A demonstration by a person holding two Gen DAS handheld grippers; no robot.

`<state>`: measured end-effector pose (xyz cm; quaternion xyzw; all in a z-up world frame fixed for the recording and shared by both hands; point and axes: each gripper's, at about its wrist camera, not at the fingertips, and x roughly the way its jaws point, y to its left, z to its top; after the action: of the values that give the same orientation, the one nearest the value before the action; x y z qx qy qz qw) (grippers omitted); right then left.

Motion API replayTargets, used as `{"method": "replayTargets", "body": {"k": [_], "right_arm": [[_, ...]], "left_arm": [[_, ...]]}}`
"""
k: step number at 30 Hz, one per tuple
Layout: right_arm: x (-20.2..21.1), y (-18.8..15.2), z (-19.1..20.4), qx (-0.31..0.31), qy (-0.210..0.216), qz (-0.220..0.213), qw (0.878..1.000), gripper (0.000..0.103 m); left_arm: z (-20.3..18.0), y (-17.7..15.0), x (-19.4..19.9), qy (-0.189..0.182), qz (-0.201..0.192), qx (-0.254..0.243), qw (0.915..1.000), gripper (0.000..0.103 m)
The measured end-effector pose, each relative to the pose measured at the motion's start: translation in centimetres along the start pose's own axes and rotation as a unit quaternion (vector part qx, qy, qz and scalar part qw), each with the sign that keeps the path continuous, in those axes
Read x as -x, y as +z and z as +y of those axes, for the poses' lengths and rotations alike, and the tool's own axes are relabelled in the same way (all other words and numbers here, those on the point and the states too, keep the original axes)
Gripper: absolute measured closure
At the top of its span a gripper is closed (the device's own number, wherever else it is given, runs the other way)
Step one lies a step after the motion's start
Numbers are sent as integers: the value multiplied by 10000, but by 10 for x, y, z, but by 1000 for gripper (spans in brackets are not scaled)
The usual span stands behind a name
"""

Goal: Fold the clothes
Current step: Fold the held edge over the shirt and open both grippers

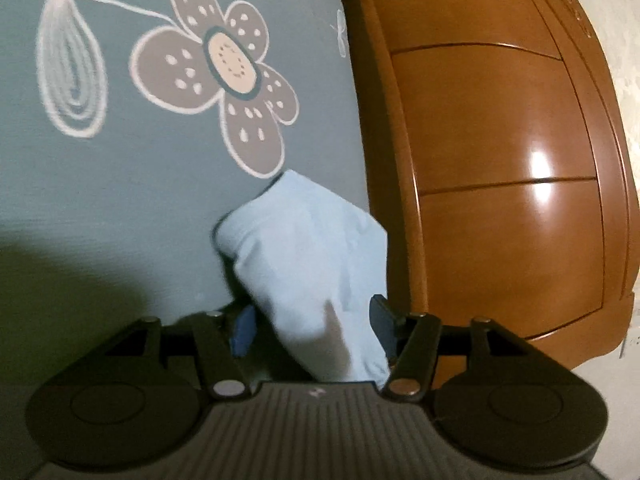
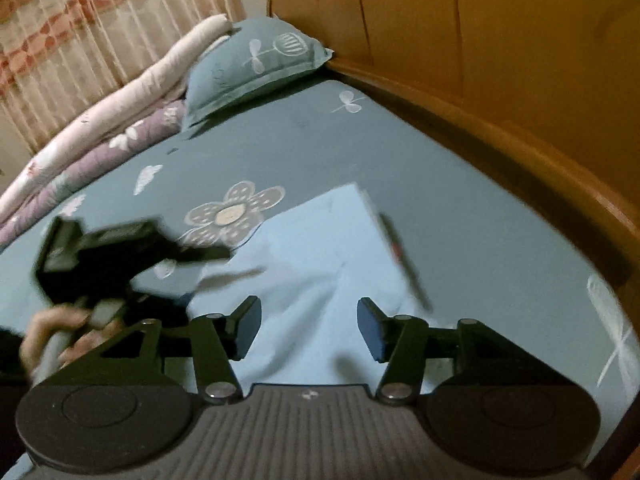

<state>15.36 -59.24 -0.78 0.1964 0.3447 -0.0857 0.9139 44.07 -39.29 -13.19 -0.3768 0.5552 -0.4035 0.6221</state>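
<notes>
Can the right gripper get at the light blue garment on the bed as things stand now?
Probably yes: the right gripper is open just above the light blue garment, with nothing between them. The left gripper stays off to one side.

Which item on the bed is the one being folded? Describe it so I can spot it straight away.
Start at the wooden bed frame and the teal sheet with its big grey flower. Just right of that flower lies the light blue garment, flat on the sheet. It is plain and pale, unlike the patterned sheet, the teal pillow and the rolled quilts at the far side.
</notes>
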Motion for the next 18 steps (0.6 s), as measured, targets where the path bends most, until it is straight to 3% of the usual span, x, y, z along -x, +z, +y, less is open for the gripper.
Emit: {"method": "replayTargets", "body": {"k": [2,5,7,12,15,18], "right_arm": [[1,-16,5,-83,84,-18,9999,44],[-3,-33,14,-127,33,3,9999,44],[-8,-41,16,-153,-1,44,9999,43],[-26,-57,22,-123,-31,271,9996,39],[-26,-56,27,-6,-97,224,9997,39],[-16,-44,24,64,-191,-166,9997,35]], "left_arm": [[0,3,-8,-85,-31,58,9999,44],[-8,8,-17,-29,-119,-195,9997,54],[-20,13,-18,243,-206,-573,9978,82],[-54,29,2,543,-487,-1508,9859,83],[-75,29,14,1318,-619,-2342,9612,83],[-91,17,29,1660,-662,-3117,9332,79]]}}
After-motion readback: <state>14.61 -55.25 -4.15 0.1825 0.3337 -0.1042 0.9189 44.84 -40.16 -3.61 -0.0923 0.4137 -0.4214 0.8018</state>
